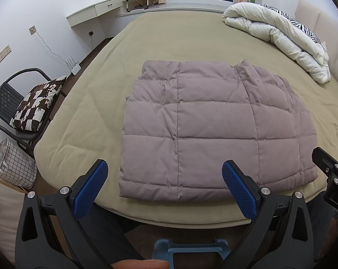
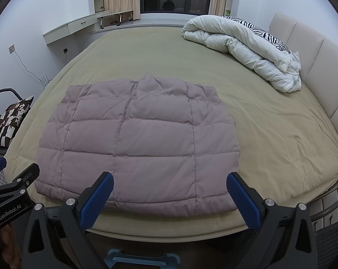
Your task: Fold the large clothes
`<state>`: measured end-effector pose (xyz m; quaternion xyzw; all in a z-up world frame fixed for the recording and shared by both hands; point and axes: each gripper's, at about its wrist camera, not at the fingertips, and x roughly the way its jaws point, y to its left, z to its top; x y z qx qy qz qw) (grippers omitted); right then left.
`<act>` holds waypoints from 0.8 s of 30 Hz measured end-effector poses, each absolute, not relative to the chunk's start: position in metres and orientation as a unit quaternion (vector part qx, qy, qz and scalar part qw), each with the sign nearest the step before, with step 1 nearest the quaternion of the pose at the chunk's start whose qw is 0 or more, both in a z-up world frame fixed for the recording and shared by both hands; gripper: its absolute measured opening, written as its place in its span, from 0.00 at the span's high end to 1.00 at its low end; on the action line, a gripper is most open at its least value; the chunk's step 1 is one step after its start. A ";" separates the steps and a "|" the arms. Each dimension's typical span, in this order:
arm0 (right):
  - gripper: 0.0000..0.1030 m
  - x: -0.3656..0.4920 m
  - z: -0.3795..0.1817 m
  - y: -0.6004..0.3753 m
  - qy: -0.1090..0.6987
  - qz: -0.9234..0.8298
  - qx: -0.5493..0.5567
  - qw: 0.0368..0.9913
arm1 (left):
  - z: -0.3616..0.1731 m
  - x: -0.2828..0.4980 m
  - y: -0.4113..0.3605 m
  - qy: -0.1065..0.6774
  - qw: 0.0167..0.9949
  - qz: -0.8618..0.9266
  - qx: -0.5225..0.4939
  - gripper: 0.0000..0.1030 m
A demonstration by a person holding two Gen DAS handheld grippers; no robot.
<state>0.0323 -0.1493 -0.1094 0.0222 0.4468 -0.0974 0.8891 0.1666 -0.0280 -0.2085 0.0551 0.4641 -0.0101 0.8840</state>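
At nine o'clock a chair holds a patterned cushion. The left gripper and right gripper hover with fingers spread wide, empty. The folded mauve quilted jacket lies centred on the bed; its underside is hidden. At two o'clock sits a white duvet.

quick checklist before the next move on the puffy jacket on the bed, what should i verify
1. Left gripper open and empty: ok.
2. Right gripper open and empty: ok.
3. Mauve quilted jacket lies flat in a folded rectangle near the bed's front edge: ok.
4. Both grippers clear of the jacket, not touching it: ok.
5. Bed beyond the jacket bare for another fold; white duvet sits apart by the headboard: ok.
6. Sleeves fully tucked underneath: cannot tell.
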 end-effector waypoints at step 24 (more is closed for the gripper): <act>0.00 0.032 -0.112 -0.150 0.448 -0.095 0.021 0.889 | -0.210 0.165 -0.027 0.469 0.882 -0.012 0.048 0.00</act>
